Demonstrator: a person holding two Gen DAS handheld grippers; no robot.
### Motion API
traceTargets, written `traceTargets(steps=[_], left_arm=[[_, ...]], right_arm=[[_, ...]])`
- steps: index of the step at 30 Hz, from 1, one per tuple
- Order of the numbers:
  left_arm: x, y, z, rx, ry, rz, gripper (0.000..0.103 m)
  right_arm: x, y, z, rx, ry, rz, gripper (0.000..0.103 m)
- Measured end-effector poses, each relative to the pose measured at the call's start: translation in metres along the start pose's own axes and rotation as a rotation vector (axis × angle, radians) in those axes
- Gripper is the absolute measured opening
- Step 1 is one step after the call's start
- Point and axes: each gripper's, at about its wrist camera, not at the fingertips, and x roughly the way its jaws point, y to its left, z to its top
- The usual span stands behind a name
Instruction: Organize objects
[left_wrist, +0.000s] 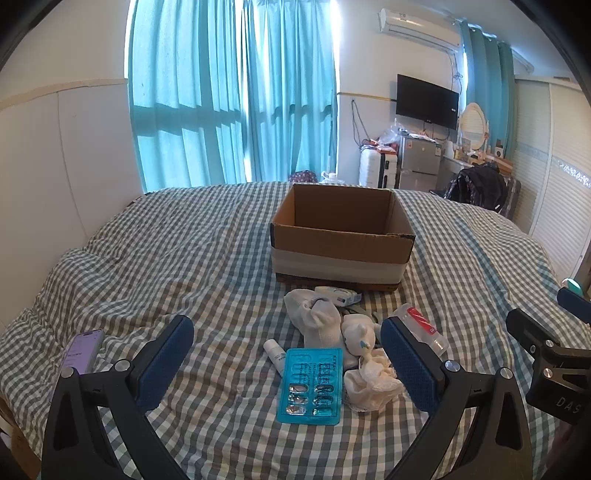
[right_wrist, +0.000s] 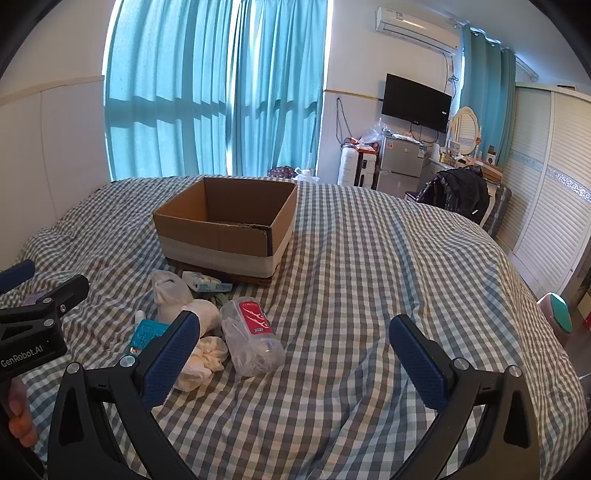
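Observation:
An open cardboard box (left_wrist: 341, 236) stands on the checked bed; it also shows in the right wrist view (right_wrist: 221, 236). In front of it lies a small pile: a blue pill blister pack (left_wrist: 312, 386), white socks (left_wrist: 319, 319), a cream cloth (left_wrist: 371, 384), a small white tube (left_wrist: 275, 354), a pale blue packet (left_wrist: 338, 295) and a clear plastic container with a red label (right_wrist: 251, 334). My left gripper (left_wrist: 286, 363) is open and empty, just above the blister pack. My right gripper (right_wrist: 295, 358) is open and empty, right of the pile, over bare bedding.
A phone (left_wrist: 81, 350) lies on the bed at the left. The checked duvet (right_wrist: 388, 258) is rumpled. Beyond the bed stand a small fridge (left_wrist: 419, 162), a chair with dark clothing (left_wrist: 476, 186) and a wardrobe (right_wrist: 546, 206) at the right.

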Motion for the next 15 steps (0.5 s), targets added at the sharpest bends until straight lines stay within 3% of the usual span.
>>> traceTargets(steps=[15], left_arm=[[-0.0014,-0.0006,-0.0002,0.002,-0.008,0.002,0.103]], right_arm=[[-0.0020,0.0038,0.0025,-0.022,-0.002,0.022,0.103]])
